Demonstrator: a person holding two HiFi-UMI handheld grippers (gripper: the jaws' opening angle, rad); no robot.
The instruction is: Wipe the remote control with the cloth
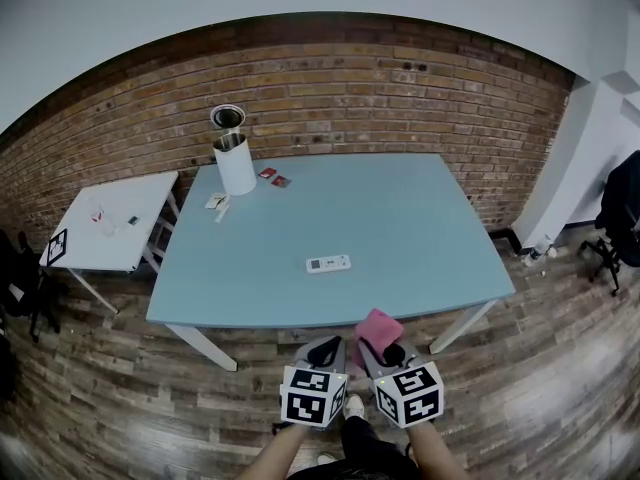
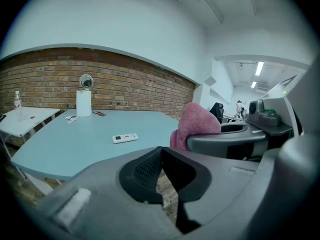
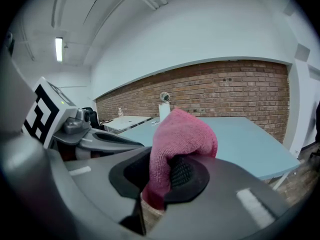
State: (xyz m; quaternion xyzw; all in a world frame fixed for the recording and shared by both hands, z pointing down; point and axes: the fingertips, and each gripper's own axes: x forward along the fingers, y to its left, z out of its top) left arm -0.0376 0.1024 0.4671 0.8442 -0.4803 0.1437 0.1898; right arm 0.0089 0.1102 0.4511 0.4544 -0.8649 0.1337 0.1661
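A white remote control [image 1: 328,264] lies on the light blue table [image 1: 400,228], near its front middle; it also shows in the left gripper view [image 2: 125,138]. A pink cloth [image 1: 377,329] is pinched in my right gripper [image 1: 372,348], which hangs just off the table's front edge. In the right gripper view the cloth [image 3: 180,141] bulges up from between the shut jaws of my right gripper [image 3: 160,176]. My left gripper [image 1: 327,349] sits beside it on the left, jaws shut and empty [image 2: 159,170]. The cloth [image 2: 196,124] shows at its right.
A white paper-towel roll [image 1: 236,163] and a small round mirror [image 1: 227,118] stand at the table's far left corner, with small cards [image 1: 273,177] nearby. A white side table [image 1: 110,218] stands to the left. An office chair [image 1: 622,218] is at the far right. A brick wall [image 1: 350,98] runs behind.
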